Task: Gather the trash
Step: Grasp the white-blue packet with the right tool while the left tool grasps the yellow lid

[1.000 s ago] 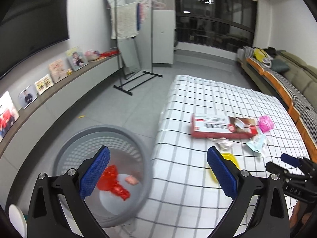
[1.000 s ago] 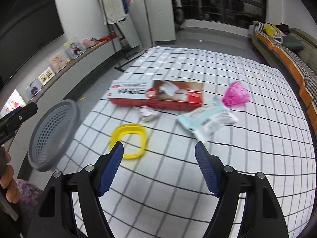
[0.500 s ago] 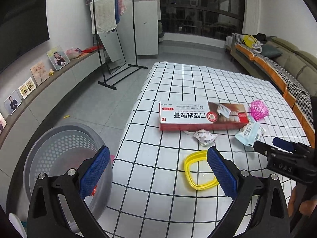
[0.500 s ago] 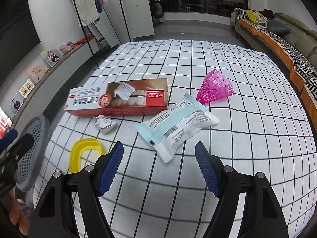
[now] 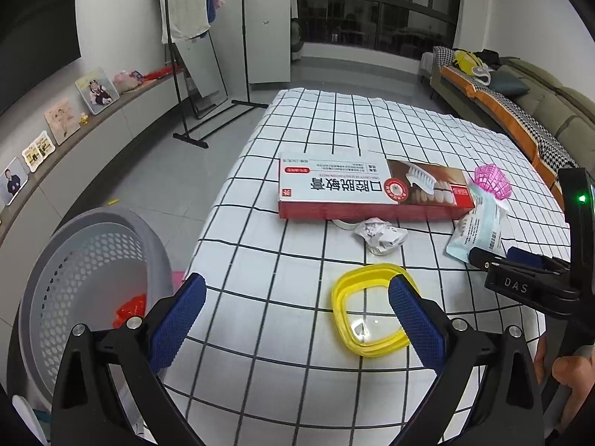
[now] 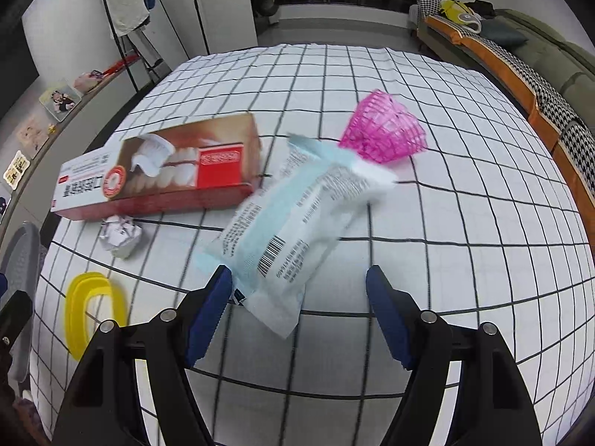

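On the checked tablecloth [image 5: 334,126] lie a red toothpaste box [image 5: 372,195], a crumpled paper wad [image 5: 381,236], a yellow ring-shaped lid [image 5: 368,310], a pale blue wrapper [image 6: 290,219] and a pink mesh cup [image 6: 385,133]. My left gripper [image 5: 293,319] is open and empty, its right finger over the yellow lid. My right gripper [image 6: 297,310] is open and empty, just short of the wrapper's near end. A grey perforated bin [image 5: 85,282] with red trash [image 5: 130,308] inside stands on the floor at the left.
A clothes rack [image 5: 200,55] and a low shelf with photos [image 5: 63,119] line the left wall. A sofa [image 5: 520,100] runs along the right. The table's left edge drops beside the bin. My right gripper shows at the right in the left wrist view [image 5: 520,271].
My left gripper swung right from over the bin to over the table near the yellow lid. My right gripper moved forward, closing in on the blue wrapper. Both stayed open.
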A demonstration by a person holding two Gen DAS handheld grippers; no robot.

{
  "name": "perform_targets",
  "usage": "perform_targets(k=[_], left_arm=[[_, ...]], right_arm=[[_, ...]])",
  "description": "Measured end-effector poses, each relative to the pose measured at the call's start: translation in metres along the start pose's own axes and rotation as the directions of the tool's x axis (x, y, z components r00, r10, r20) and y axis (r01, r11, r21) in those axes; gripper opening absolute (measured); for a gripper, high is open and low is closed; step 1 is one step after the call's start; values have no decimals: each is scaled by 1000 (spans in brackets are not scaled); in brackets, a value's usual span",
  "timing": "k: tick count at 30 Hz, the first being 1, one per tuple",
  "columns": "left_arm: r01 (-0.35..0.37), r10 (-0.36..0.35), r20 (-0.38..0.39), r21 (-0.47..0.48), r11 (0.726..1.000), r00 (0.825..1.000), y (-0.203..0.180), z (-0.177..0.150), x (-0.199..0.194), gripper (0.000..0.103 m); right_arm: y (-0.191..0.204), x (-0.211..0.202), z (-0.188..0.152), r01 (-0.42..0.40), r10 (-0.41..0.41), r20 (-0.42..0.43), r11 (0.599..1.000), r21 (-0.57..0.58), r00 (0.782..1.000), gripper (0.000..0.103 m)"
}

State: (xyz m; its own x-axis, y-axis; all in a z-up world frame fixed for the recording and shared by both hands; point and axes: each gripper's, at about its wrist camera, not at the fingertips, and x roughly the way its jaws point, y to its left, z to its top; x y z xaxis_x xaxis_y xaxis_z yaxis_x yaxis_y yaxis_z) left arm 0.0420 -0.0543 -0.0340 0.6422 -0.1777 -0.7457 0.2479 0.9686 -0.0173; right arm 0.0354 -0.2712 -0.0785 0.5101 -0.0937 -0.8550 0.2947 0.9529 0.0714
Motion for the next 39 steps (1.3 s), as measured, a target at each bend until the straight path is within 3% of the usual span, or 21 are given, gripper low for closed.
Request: perform_targets(k=[10, 17, 23, 34, 36, 39], left_arm=[[0, 0, -15, 0, 1000, 1000, -1, -6, 3, 97], [-14, 14, -19, -1, 1000, 1000, 1, -7, 5, 97], [-24, 24, -20, 3, 1000, 1000, -1, -8, 8, 97], [-21, 21, -30, 0, 1000, 999, 1, -9, 12, 97], [-24, 24, -37, 2, 1000, 999, 1, -9, 14, 97], [-22, 23, -37, 8, 1000, 999, 0, -10, 14, 97]], right_arm=[[-33, -15, -1, 42, -43, 26, 998, 36, 999, 72], [-23, -36, 3, -26, 26, 74, 1000, 5, 997, 72], [3, -18, 20, -22, 24, 39, 999, -46, 999, 72], [5, 22, 36, 1, -1, -12, 1000, -31, 1000, 71], [4, 22, 36, -2, 2, -7, 999, -32, 1000, 60], [2, 20, 34, -14, 14, -2, 999, -32, 1000, 57]])
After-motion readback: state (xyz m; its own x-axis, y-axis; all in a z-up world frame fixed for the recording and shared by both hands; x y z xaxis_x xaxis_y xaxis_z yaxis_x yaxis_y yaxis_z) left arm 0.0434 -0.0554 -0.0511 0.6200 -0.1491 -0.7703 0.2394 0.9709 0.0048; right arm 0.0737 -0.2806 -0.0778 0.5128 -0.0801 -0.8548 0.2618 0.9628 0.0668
